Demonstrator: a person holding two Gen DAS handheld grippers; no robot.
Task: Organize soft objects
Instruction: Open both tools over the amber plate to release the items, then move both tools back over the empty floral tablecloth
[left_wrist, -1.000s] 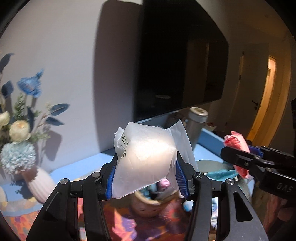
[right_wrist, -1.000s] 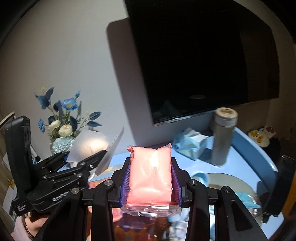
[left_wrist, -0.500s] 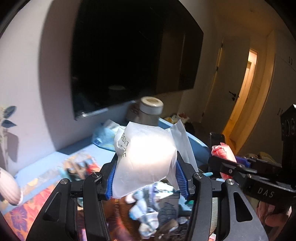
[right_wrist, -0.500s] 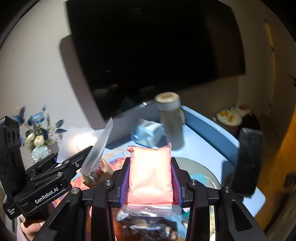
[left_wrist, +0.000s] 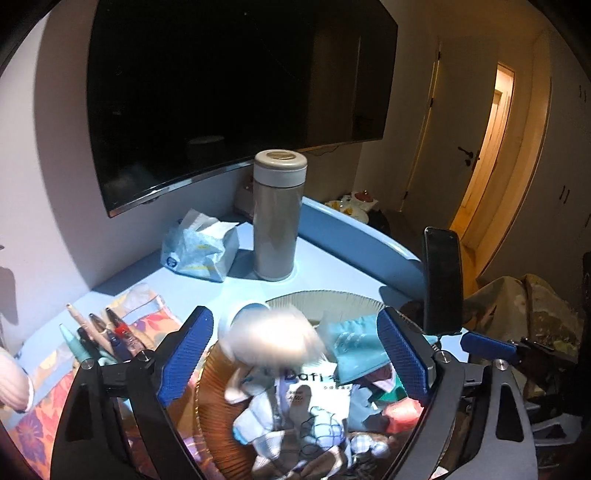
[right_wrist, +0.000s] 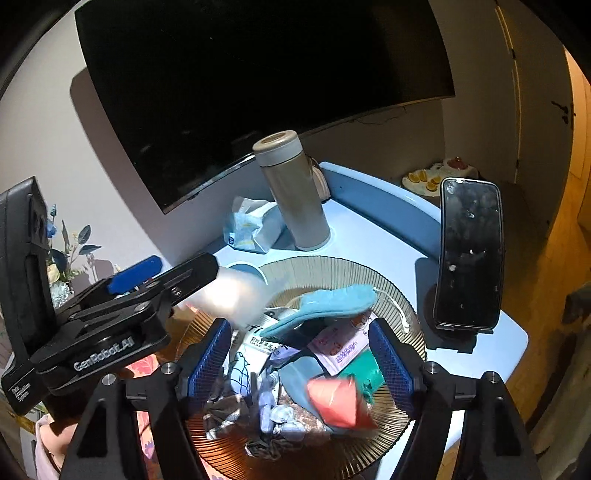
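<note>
My left gripper (left_wrist: 295, 360) is open above a ribbed brown glass plate (left_wrist: 332, 299). A white soft packet (left_wrist: 271, 339), blurred, is loose between its blue pads over the plate. My right gripper (right_wrist: 299, 365) is open over the same plate (right_wrist: 391, 280). A pink packet (right_wrist: 338, 400), blurred, is loose below its pads on the pile. The pile holds a teal cloth (right_wrist: 325, 304), white packets and several small fabric items. The left gripper also shows in the right wrist view (right_wrist: 166, 280), with the white packet (right_wrist: 232, 295) by its tip.
A grey thermos (left_wrist: 279, 214) and a tissue pack (left_wrist: 199, 247) stand behind the plate on the blue table (left_wrist: 332, 236). A phone on a stand (right_wrist: 467, 254) is at the right. Pens (left_wrist: 99, 338) lie at the left. A dark TV hangs on the wall.
Both grippers swung right and down over the plate and opened. The white packet has left the left pads and the pink packet has left the right pads; both are dropping onto the pile.
</note>
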